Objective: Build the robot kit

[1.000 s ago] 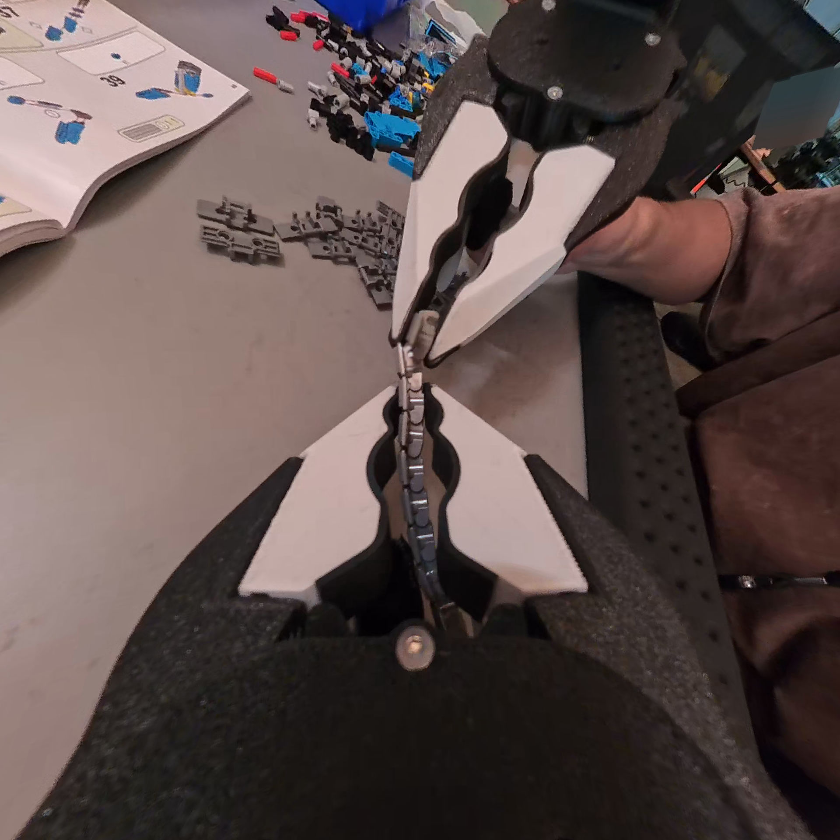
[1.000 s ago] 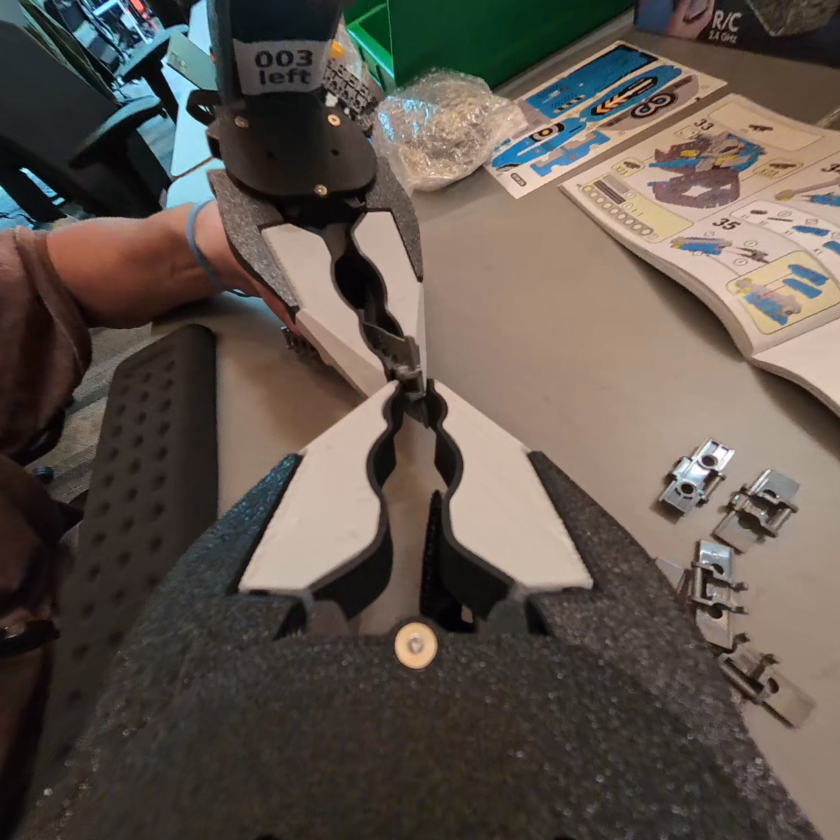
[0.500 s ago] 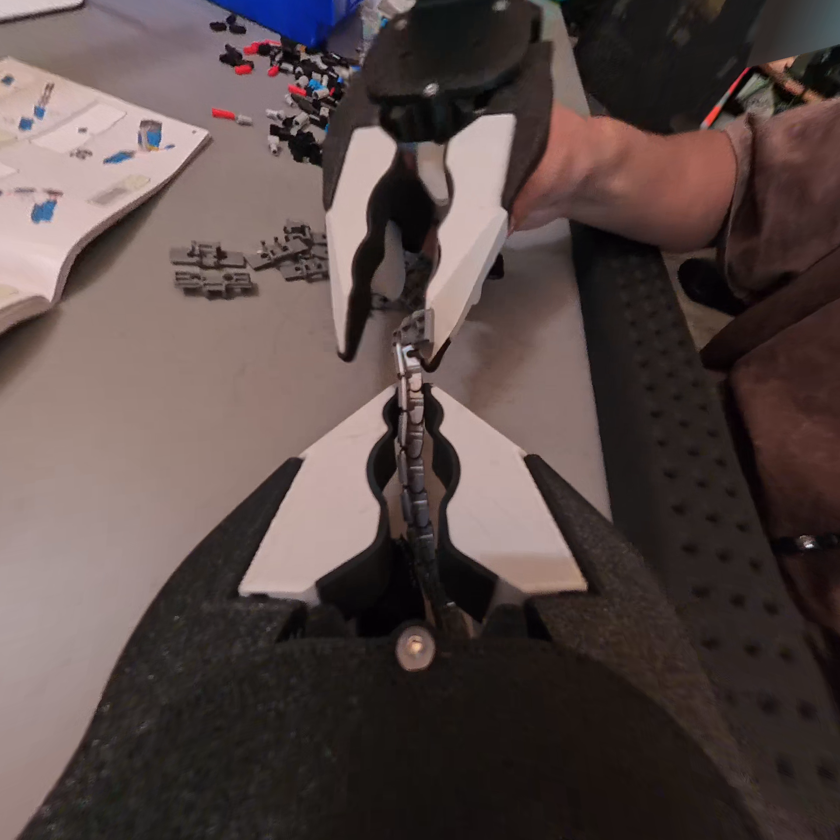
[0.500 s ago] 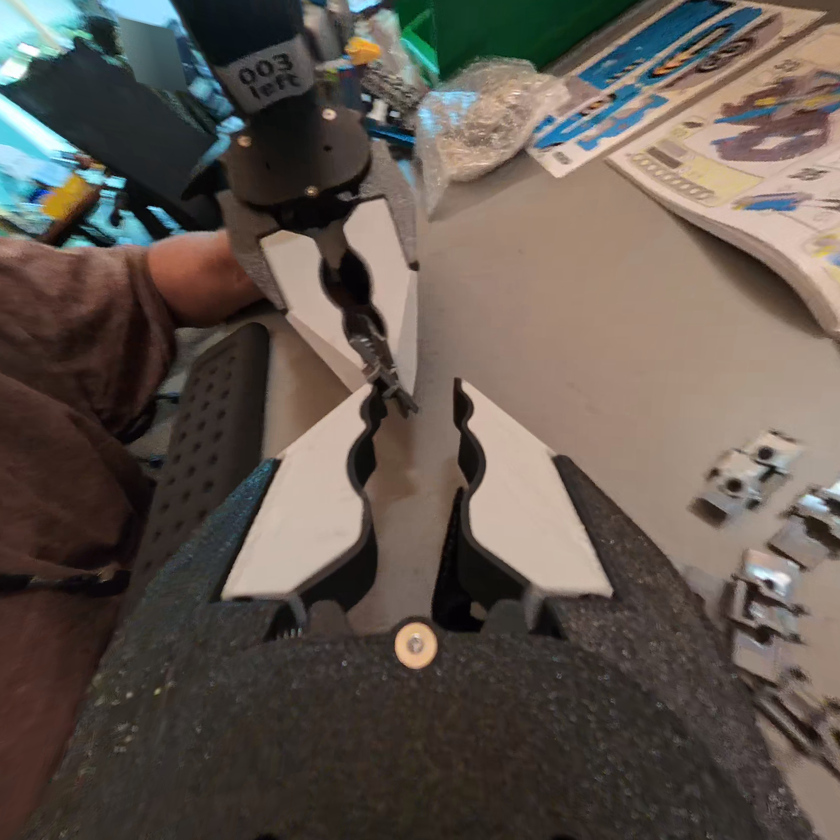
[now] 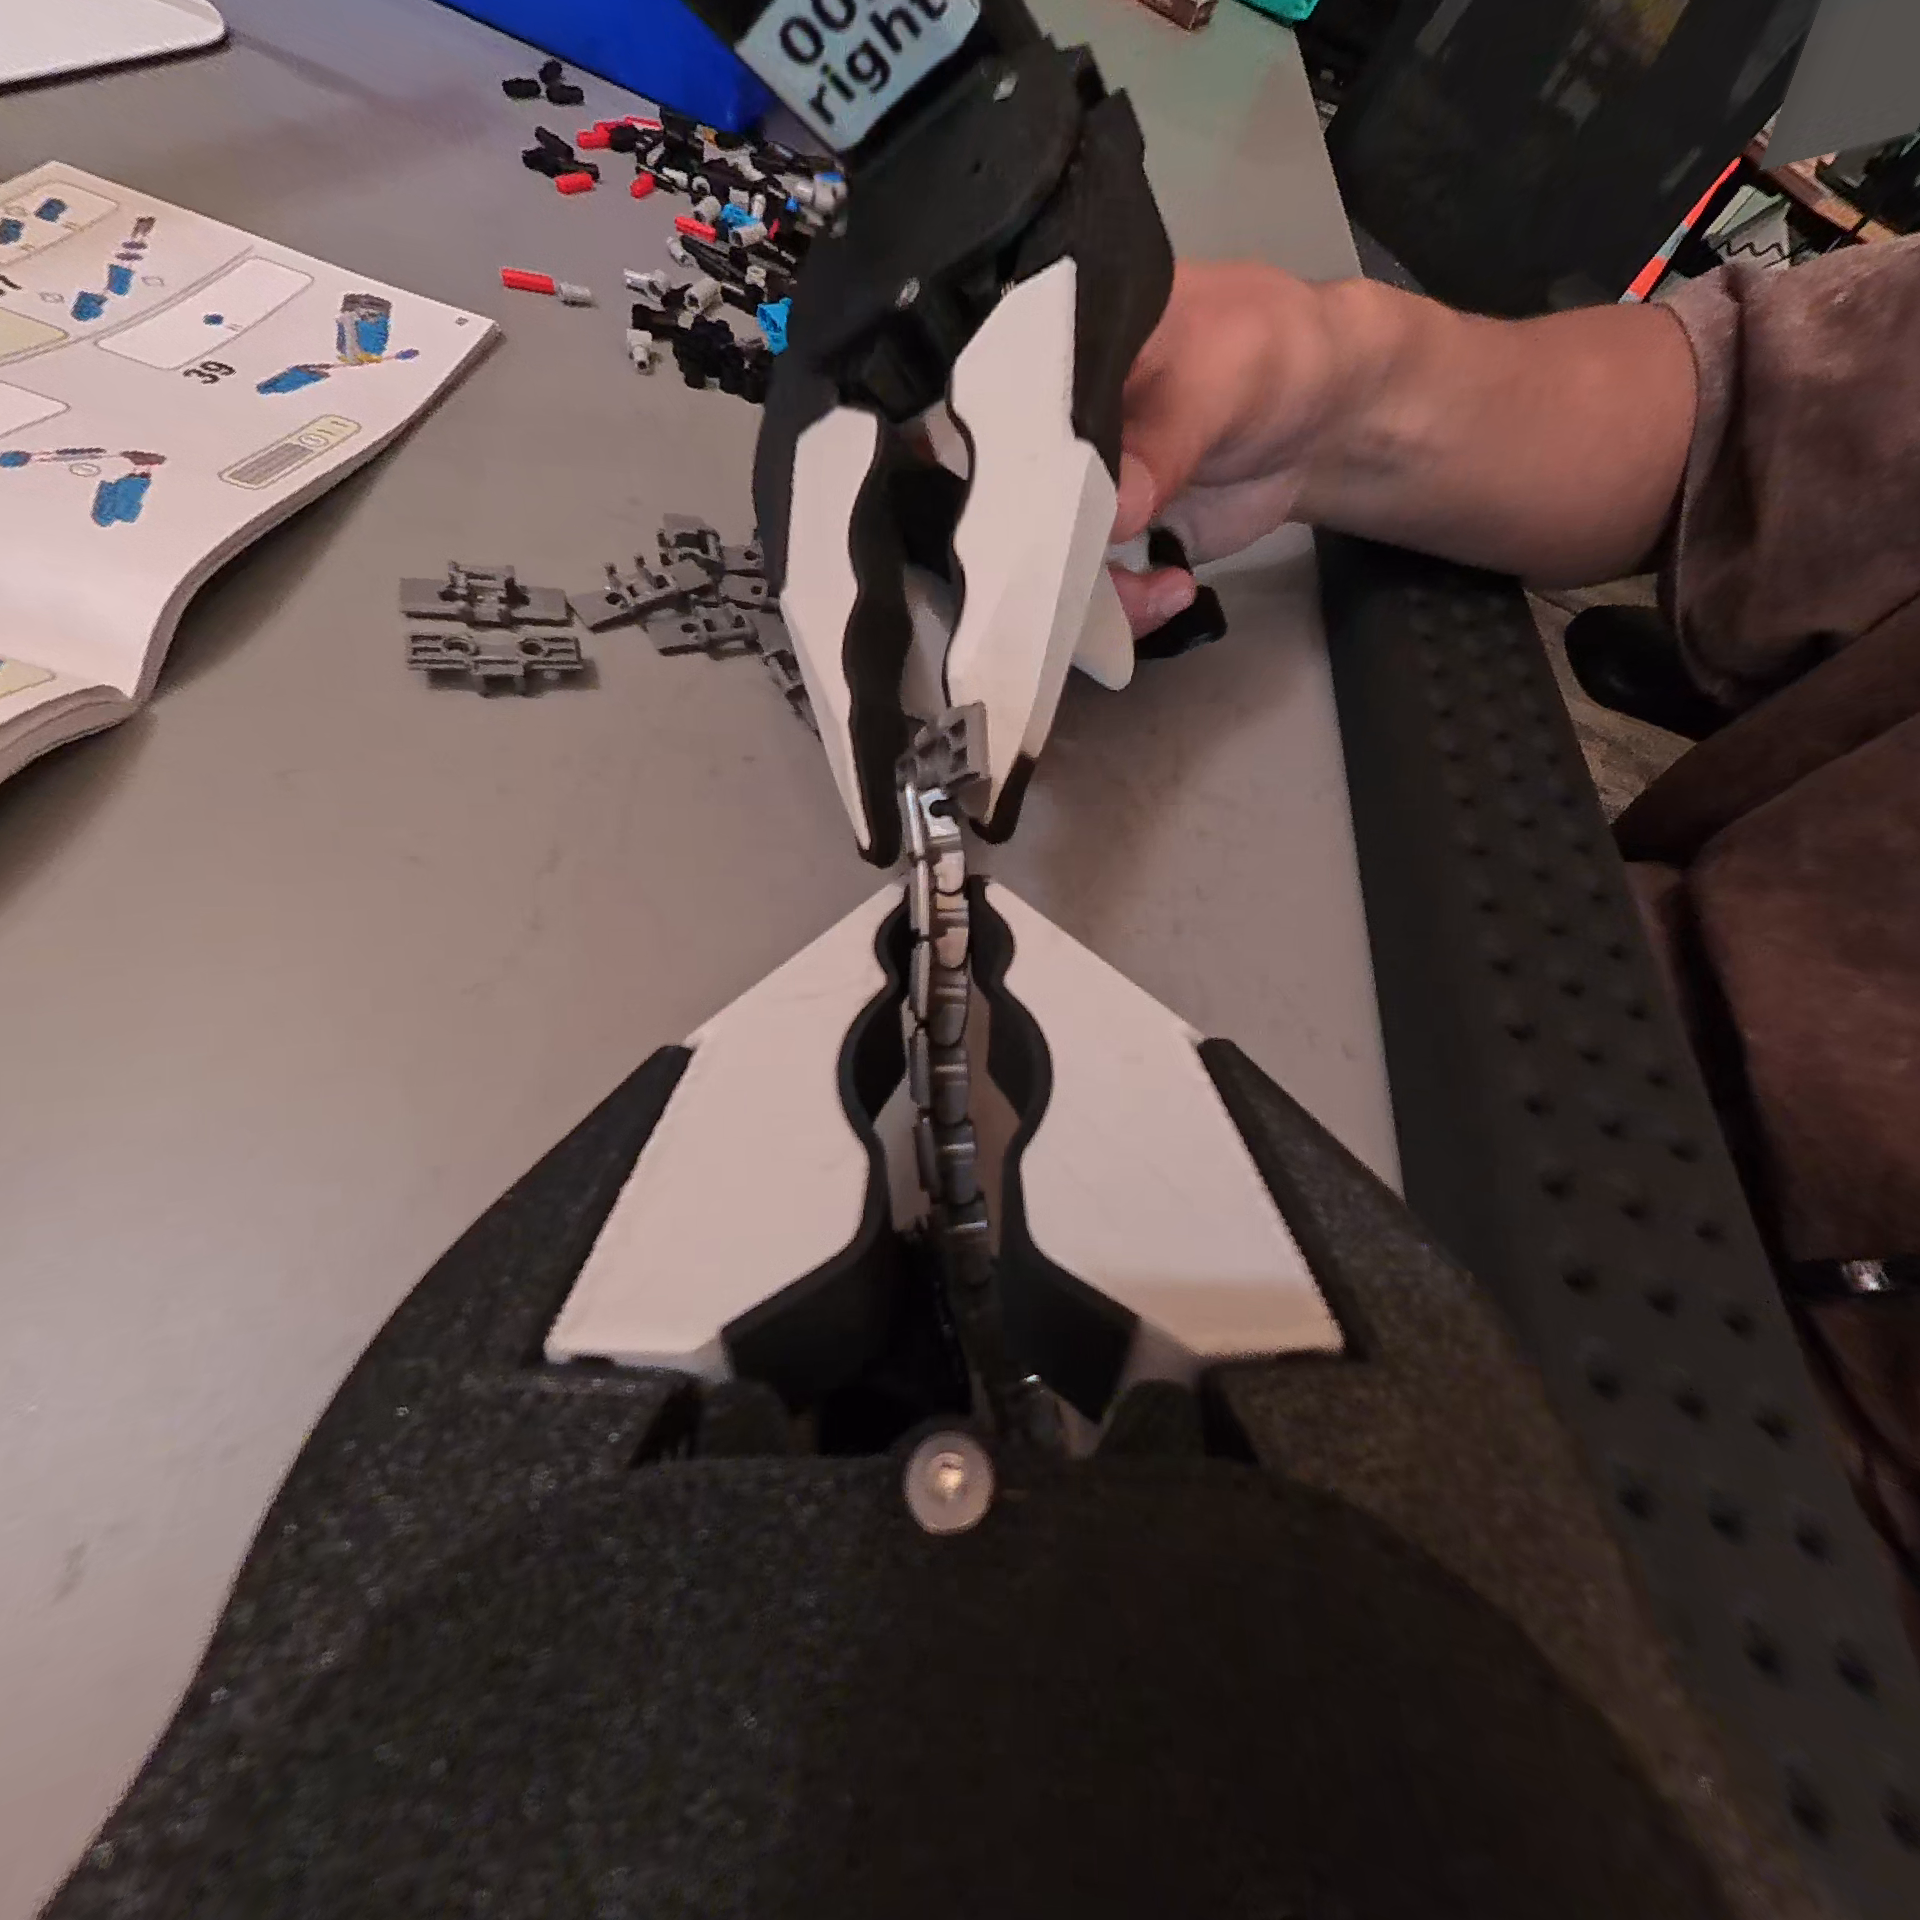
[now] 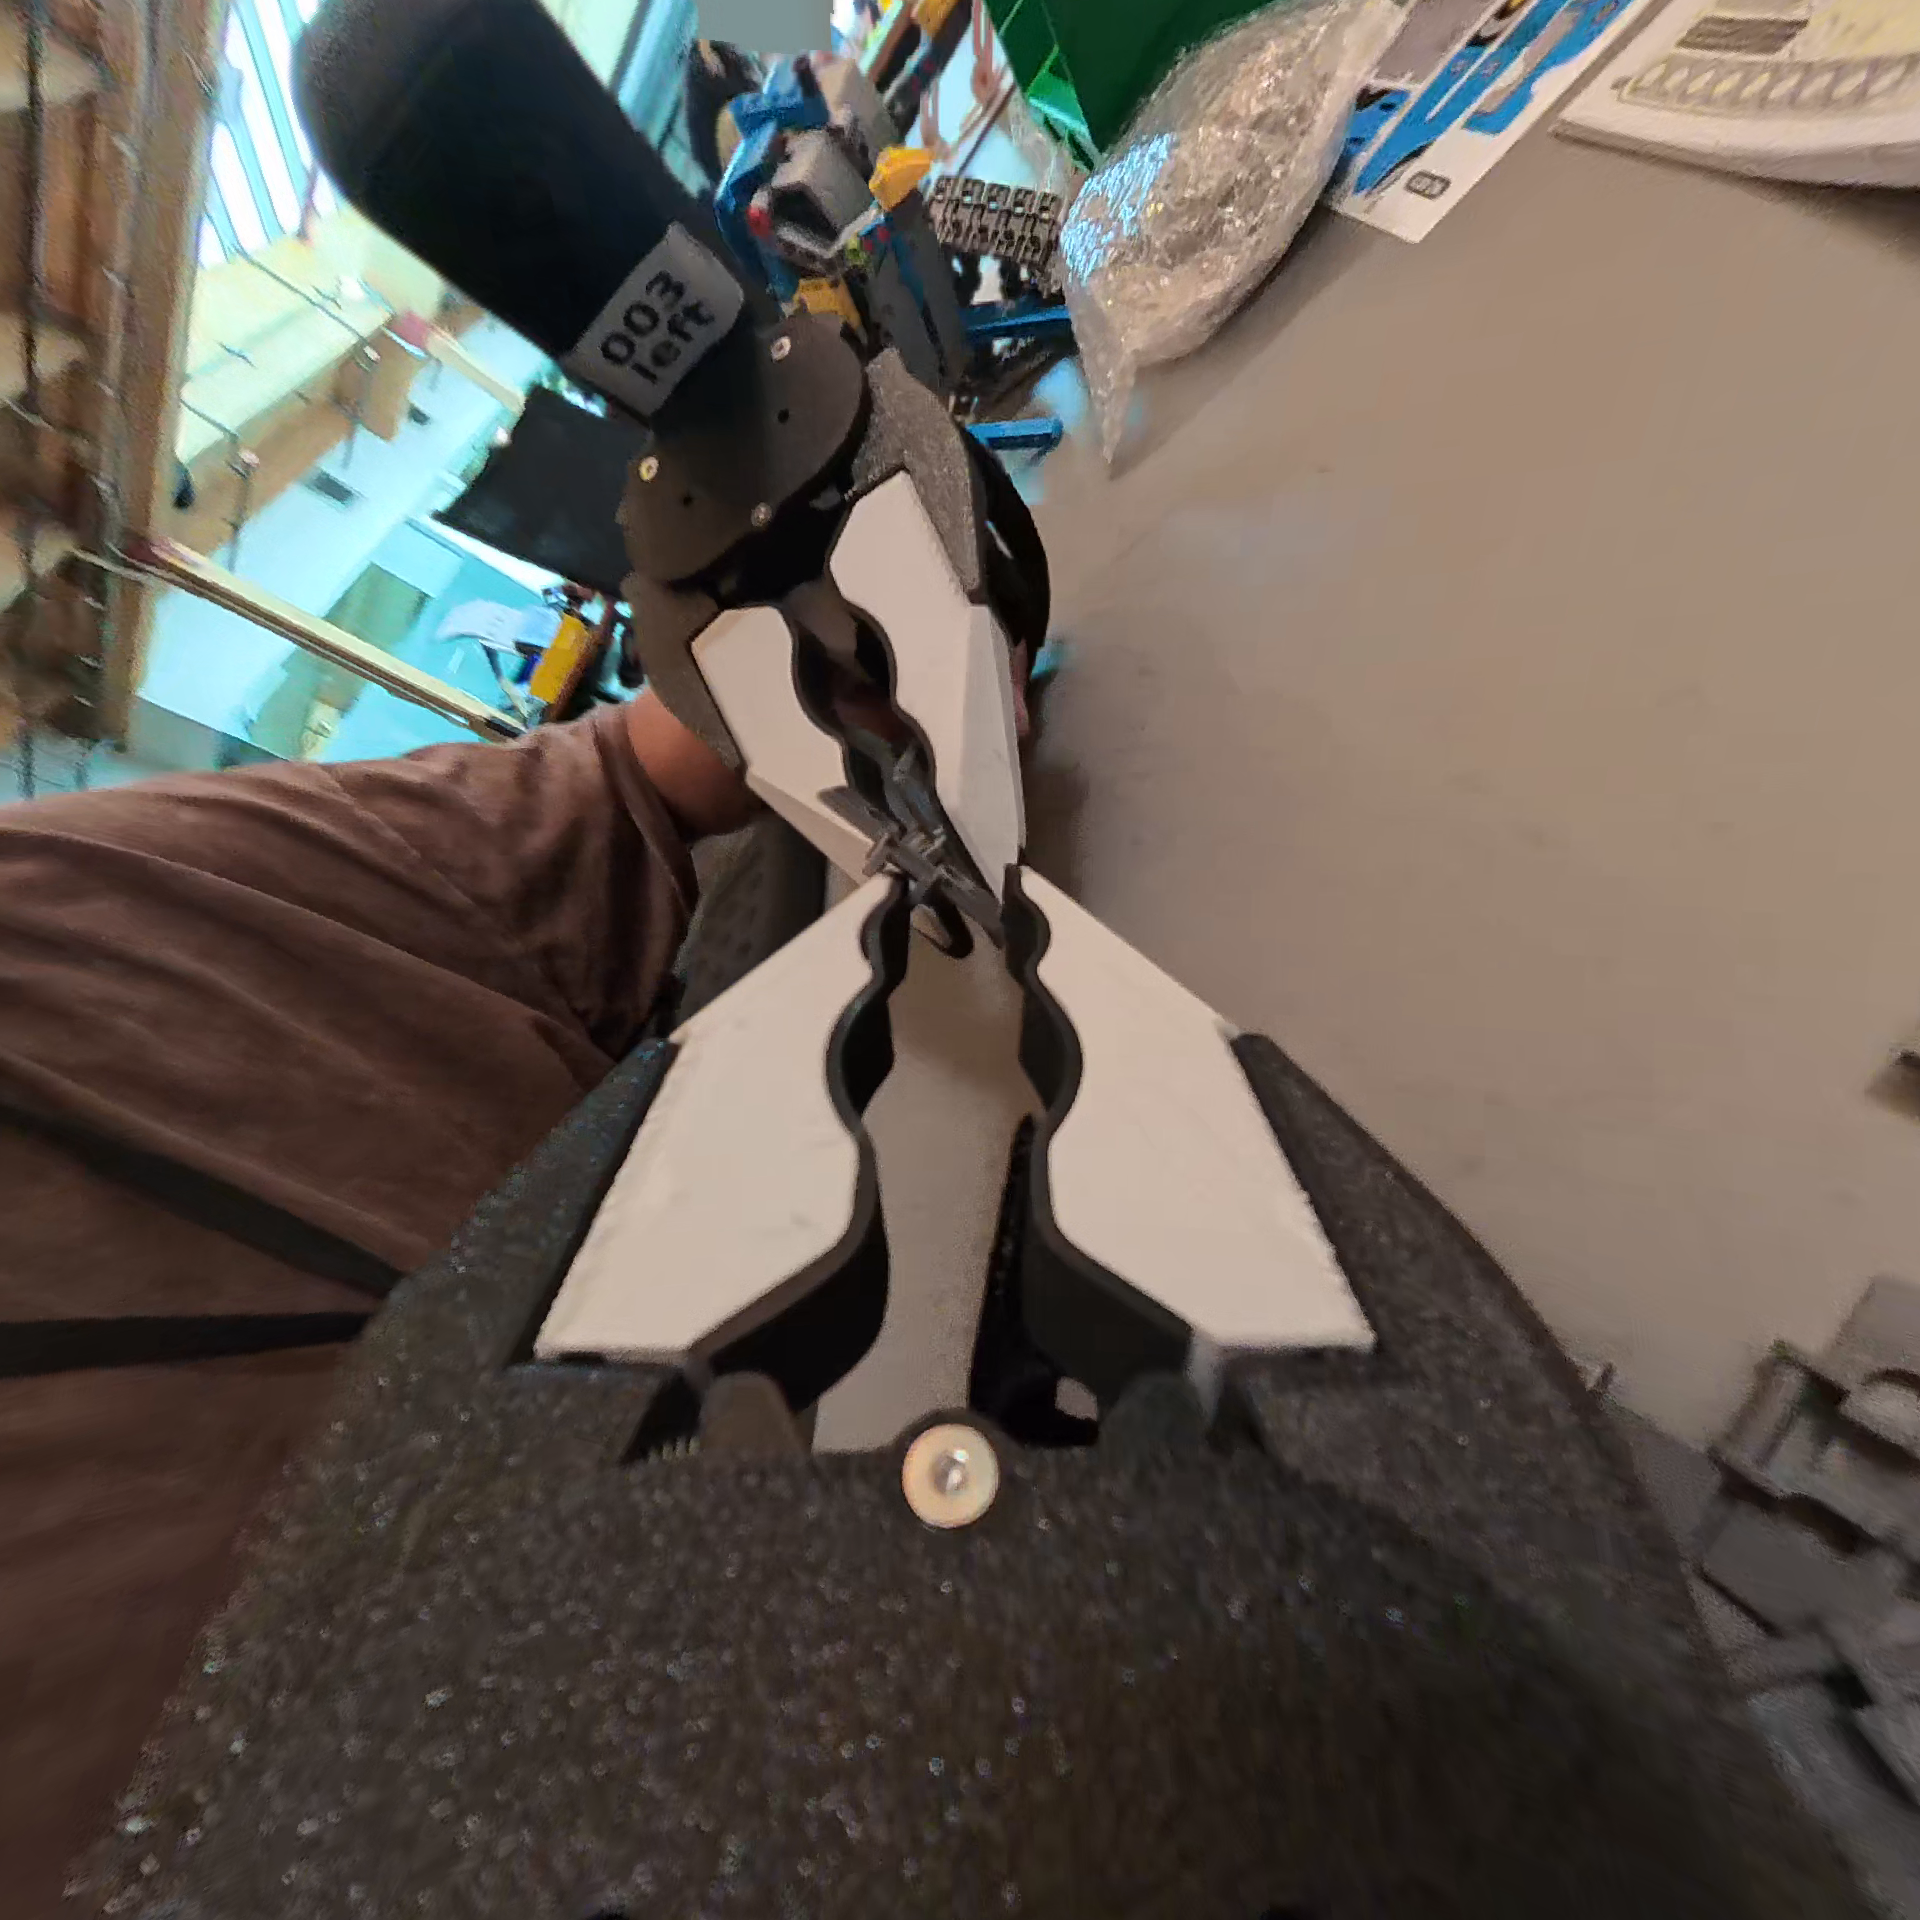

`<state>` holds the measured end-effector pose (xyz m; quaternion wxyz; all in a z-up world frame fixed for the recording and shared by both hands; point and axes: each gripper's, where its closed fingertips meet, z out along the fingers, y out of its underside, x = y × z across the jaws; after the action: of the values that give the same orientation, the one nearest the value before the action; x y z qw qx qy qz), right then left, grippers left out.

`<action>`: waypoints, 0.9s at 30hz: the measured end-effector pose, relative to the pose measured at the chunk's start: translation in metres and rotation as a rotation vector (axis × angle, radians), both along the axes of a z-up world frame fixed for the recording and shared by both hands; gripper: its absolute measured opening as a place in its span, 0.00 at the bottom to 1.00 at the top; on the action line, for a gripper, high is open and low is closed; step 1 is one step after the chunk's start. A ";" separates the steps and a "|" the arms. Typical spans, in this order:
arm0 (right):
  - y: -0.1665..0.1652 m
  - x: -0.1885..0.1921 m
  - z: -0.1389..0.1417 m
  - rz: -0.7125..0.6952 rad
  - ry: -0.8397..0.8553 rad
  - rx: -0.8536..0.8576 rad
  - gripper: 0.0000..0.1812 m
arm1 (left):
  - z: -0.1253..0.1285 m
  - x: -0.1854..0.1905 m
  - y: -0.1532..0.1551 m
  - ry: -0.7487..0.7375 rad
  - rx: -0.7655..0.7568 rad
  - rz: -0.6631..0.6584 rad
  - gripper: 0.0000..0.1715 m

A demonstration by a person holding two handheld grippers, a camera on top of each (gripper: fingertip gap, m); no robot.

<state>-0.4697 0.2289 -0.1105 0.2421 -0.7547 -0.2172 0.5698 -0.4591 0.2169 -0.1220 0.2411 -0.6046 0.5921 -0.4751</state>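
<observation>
Right tongs (image 5: 940,847) are back in, nipped narrow on the chain's (image 5: 943,1049) grey end link (image 5: 951,750) at frame centre after springing wide a moment ago. Left tongs (image 5: 940,888) grip the chain, running down their slot. It's dark, jointed, straight. Loose links (image 5: 488,629) lie mid-left on the table (image 5: 364,935).

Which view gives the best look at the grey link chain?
The left wrist view: the chain runs sharp and full-length between the left claw fingers up to the right claw. The right wrist view shows only its blurred end.
</observation>
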 end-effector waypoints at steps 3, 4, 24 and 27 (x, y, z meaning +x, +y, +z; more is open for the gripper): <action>0.001 0.001 -0.002 -0.004 0.015 -0.036 0.10 | -0.002 0.001 0.001 0.009 -0.001 0.012 0.04; 0.001 0.001 -0.002 -0.006 0.018 -0.042 0.10 | -0.002 0.001 0.001 0.010 -0.007 0.015 0.04; 0.001 0.005 -0.007 -0.021 -0.025 -0.053 0.09 | -0.007 0.002 0.006 0.041 -0.027 0.054 0.04; 0.001 0.006 -0.007 -0.022 -0.020 -0.067 0.09 | -0.008 0.002 0.007 0.048 -0.027 0.063 0.04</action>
<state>-0.4641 0.2304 -0.1179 0.2206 -0.7704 -0.1923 0.5664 -0.4574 0.2240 -0.1302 0.2336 -0.6372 0.5720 -0.4607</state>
